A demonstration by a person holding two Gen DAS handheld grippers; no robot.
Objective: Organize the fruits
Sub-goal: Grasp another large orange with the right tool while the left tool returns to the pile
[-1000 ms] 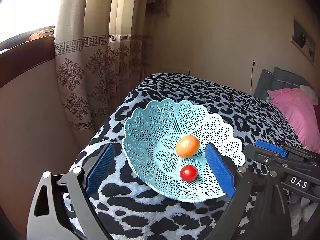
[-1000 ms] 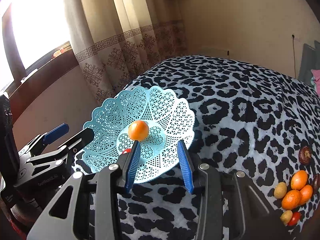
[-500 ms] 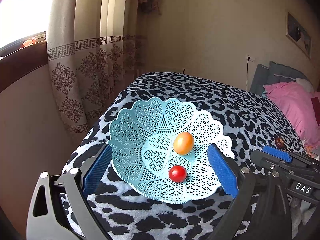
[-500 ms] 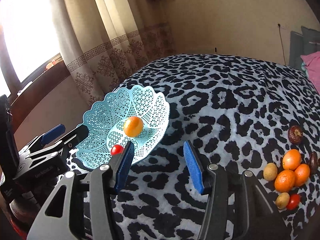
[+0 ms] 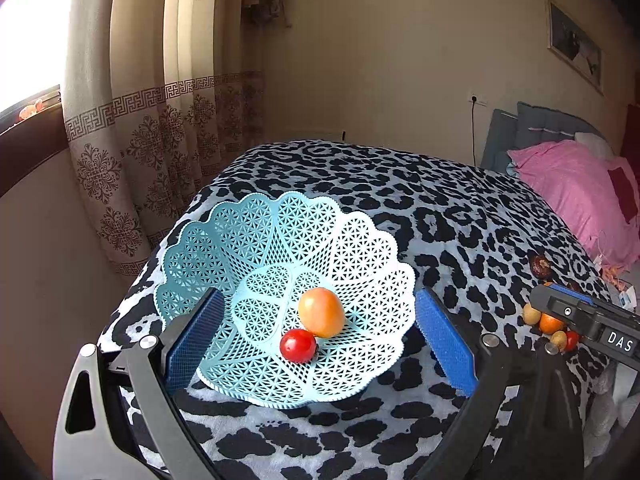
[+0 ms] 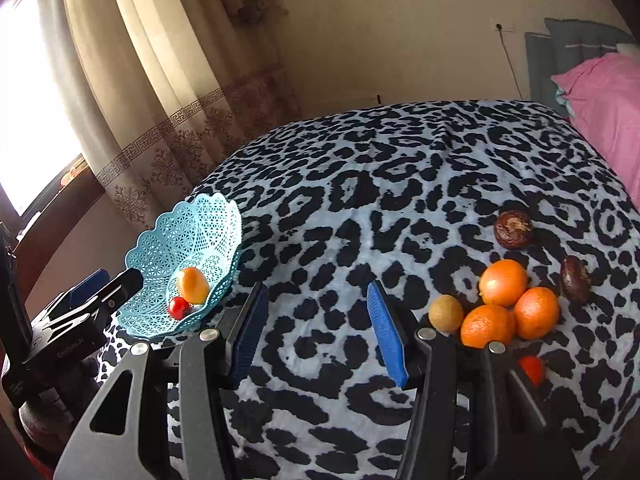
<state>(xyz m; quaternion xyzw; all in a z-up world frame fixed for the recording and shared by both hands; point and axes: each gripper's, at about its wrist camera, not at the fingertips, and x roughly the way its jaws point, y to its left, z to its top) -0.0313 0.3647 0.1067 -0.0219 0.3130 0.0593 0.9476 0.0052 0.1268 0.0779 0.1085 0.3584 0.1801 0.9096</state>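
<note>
bed (image 6: 360, 184): leopard-print blanket carries everything here, pink pillow (image 6: 600, 96) up at the far right end

basket (image 5: 256, 240): light blue lattice thing on the bed's left corner near the curtain (image 5: 160, 120), sitting a bit tilted. It's framed right between the left tool's pads in the left wrist view

fruit pile (image 6: 500, 304): loose on the blanket, well apart from the basket. Three oranges touching each other, a small tan fruit (image 6: 445, 313) just beside them, two dark brown ones (image 6: 513, 229) behind, and a red one mostly hidden behind the right tool's frame

already in the basket: one orange-yellow fruit (image 5: 321, 312) with a cherry tomato (image 5: 297, 345) touching it at the front, so I'd guess the job is barely started

right tool (image 6: 316, 332): pads spread apart, nothing between them, pointing at bare blanket between basket and pile

left tool (image 5: 320, 340): also wide apart and empty, hovering in front of the basket (not touching it as far as I can tell)

the bit that matters: the pile lies to the right of the right tool's pads and slightly ahead, tan fruit nearest. The right tool is way closer to it than the left, so my bet is it swings right for the next pick
</note>
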